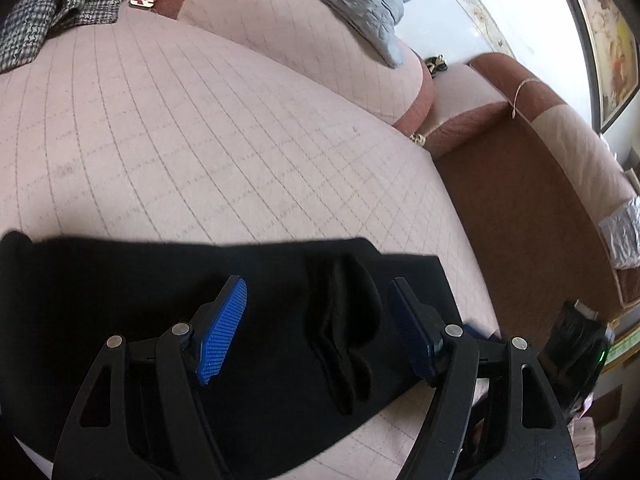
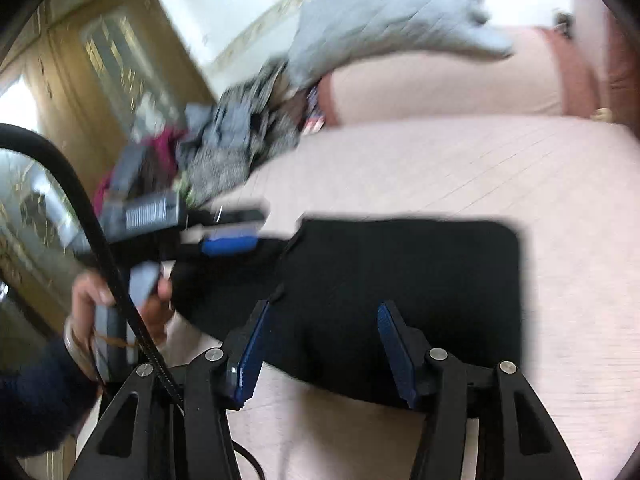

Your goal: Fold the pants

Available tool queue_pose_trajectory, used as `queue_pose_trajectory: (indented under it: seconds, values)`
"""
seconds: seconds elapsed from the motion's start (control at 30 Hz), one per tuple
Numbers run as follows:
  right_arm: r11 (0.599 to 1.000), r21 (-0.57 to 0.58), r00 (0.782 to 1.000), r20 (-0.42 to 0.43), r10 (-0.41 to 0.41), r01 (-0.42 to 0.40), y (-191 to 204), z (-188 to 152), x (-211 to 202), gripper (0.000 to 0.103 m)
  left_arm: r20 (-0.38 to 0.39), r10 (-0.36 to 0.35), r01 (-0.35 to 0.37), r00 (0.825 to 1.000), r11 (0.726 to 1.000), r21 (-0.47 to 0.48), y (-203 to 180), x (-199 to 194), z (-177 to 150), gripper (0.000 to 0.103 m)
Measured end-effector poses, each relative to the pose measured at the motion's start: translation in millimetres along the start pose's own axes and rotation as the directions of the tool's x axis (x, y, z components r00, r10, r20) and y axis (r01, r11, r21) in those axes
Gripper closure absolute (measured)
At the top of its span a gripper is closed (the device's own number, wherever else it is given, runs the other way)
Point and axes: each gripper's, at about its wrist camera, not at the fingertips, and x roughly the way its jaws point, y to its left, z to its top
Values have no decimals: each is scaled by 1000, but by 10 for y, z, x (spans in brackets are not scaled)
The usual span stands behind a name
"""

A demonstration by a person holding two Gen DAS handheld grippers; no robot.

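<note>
Left gripper (image 1: pixel 316 328): black linkage arms with triangular cut-outs, round silver pivot screws, bright blue ribbed pads (image 1: pixel 222 332).
Right gripper (image 2: pixel 324 354): the same build — black arms, silver screws, dark blue ribbed pads (image 2: pixel 250 364).
Left gripper handle (image 2: pixel 116 344): grey body in the right wrist view, a barcode-like label on its upper block, an orange band around it.
Cable (image 2: pixel 92 232): black, ribbed, curved.
Left hand (image 2: pixel 120 312): dark navy fuzzy sleeve, a pale bangle at the wrist — blurred.
</note>
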Motion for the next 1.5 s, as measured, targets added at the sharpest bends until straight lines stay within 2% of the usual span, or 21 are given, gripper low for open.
queue_pose_trajectory:
  seconds: [0.13, 0.23, 0.27, 0.3, 0.37, 0.43, 0.47, 0.5, 0.57, 0.73, 0.9, 1.07, 1.17, 1.3, 1.37, 1.5]
  values:
    - [984, 27, 984, -5, -176, 176, -291, 91, -53, 51, -51, 54, -52, 997, 998, 39, -224, 183, -159, 30]
    - [978, 14, 978, -31, -208, 208, -328, 118, 89, 54, -60, 98, -95, 993, 994, 50, -331, 325, -251, 31]
    - [975, 5, 974, -36, -224, 224, -301, 138, 129, 61, -49, 106, -104, 993, 993, 52, -380, 351, -260, 34]
    - [975, 2, 975, -23, -223, 223, -232, 151, 114, 63, -45, 99, -97, 994, 994, 50, -429, 369, -273, 49]
    - [985, -3, 985, 5, -171, 171, -128, 154, 20, 63, -82, 79, -75, 994, 996, 49, -541, 447, -319, 64]
    - [989, -44, 990, -16, -140, 139, -44, 194, 96, 63, -78, 130, -123, 988, 989, 83, -625, 498, -369, 65]
    - [986, -67, 987, -39, -154, 151, -19, 141, 102, 63, -66, 154, -147, 986, 985, 95, -649, 515, -388, 66]
    - [980, -86, 979, -75, -189, 182, -14, 113, 207, 63, -56, 163, -158, 985, 983, 90, -638, 531, -399, 66]
    - [980, -68, 971, -135, -196, 188, -92, 32, 328, 62, -51, 158, -155, 986, 986, 62, -583, 518, -396, 67]
    - [975, -110, 970, -133, -204, 190, -22, 80, 324, 63, -17, 237, -235, 971, 969, 71, -504, 362, -398, 67]
    - [982, -135, 985, -96, -146, 132, 164, 186, 368, 63, -6, 246, -246, 969, 968, 46, -432, 255, -445, 67]
    - [981, -165, 986, -108, -124, 106, 352, 241, 594, 63, 20, 280, -280, 960, 959, 47, -472, 162, -491, 67]
    - [981, -170, 984, -129, -119, 96, 424, 232, 777, 63, 36, 315, -316, 949, 948, 35, -443, 79, -513, 63]
    - [971, -208, 975, -164, -152, 117, 477, 187, 986, 59, 51, 374, -376, 926, 927, 17, -358, -18, -539, 63]
    - [968, -222, 974, -167, -155, 116, 508, 218, 961, 59, 58, 387, -387, 920, 922, 2, -304, -76, -561, 63]
    - [973, -222, 984, -148, -96, 62, 606, 405, 831, 57, 80, 398, -395, 914, 917, -46, -184, -278, -635, 63]
